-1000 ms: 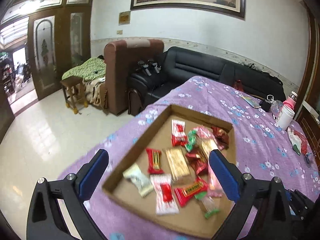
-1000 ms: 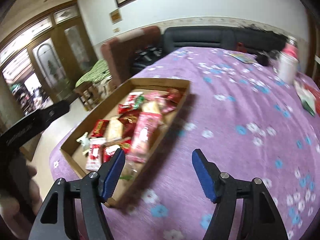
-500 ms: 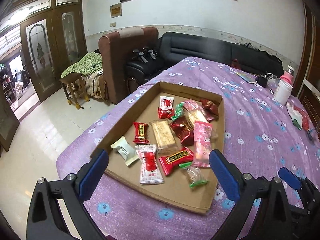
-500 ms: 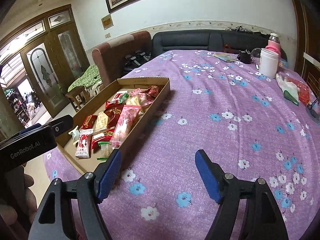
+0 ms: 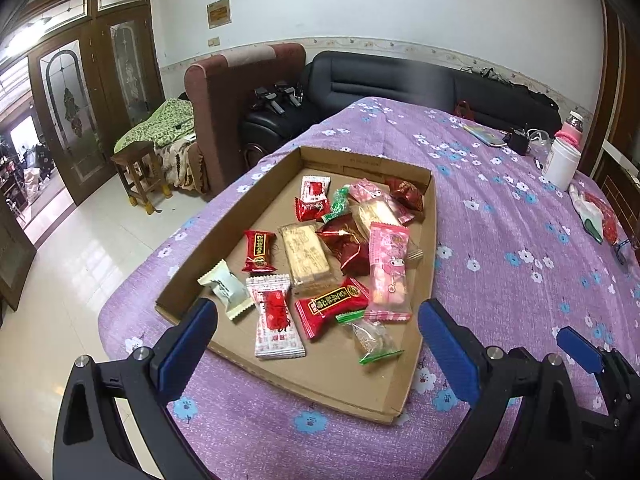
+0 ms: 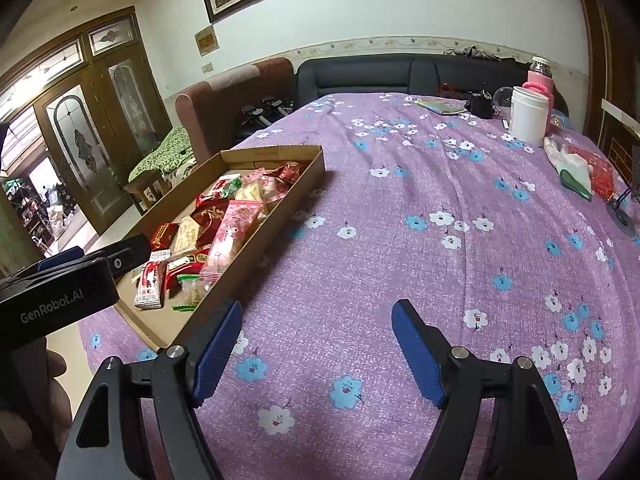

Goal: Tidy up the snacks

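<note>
A shallow cardboard tray [image 5: 426,264] lies on the purple flowered tablecloth and holds several wrapped snacks: a pink packet [image 5: 389,270], a beige biscuit pack [image 5: 305,254], red packets [image 5: 259,251] and a white-and-red one [image 5: 276,320]. The tray also shows in the right wrist view [image 6: 280,216]. My left gripper [image 5: 318,338] is open and empty, above the tray's near end. My right gripper [image 6: 318,346] is open and empty over bare cloth, to the right of the tray.
A white jar [image 6: 528,114], a pink-capped bottle [image 6: 540,76], a book [image 6: 440,106] and bags [image 6: 576,168] stand at the table's far right. A black sofa [image 5: 400,80] and a brown armchair [image 5: 224,92] lie beyond the table's far edge.
Both grippers have pulled back and risen, so the tray and table show more fully. Both stay open and empty.
</note>
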Demonstrator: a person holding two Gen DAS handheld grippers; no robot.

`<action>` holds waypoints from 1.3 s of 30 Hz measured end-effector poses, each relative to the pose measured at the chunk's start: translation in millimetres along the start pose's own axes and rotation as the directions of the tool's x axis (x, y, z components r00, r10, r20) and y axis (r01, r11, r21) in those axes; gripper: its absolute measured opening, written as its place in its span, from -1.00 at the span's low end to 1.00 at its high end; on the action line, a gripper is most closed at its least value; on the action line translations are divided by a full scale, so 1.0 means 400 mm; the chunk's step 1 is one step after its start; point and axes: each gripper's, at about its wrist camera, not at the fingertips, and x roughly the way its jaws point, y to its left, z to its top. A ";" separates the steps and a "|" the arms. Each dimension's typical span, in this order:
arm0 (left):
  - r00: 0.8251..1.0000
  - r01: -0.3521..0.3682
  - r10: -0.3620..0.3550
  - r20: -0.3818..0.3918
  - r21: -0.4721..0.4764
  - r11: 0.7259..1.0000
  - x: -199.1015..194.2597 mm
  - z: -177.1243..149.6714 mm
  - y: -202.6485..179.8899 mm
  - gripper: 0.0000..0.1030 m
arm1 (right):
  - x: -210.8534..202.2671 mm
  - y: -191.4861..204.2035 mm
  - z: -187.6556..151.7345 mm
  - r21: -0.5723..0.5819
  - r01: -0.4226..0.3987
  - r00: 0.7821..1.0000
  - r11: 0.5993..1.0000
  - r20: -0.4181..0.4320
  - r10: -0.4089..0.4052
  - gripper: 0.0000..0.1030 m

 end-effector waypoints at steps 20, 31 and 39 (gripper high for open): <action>0.999 0.022 -0.022 -0.049 -0.011 1.000 0.038 -0.011 0.012 0.95 | 0.031 0.029 -0.009 -0.054 0.042 0.998 0.998 -0.037 -0.044 0.62; 0.998 0.031 -0.032 -0.054 -0.016 0.999 0.042 -0.017 0.019 0.95 | 0.028 0.052 -0.014 -0.093 0.075 0.996 0.993 -0.032 -0.078 0.63; 0.997 0.039 -0.041 -0.064 -0.025 0.999 0.048 -0.028 0.030 0.95 | 0.032 0.056 -0.017 -0.094 0.087 0.995 0.992 -0.043 -0.091 0.63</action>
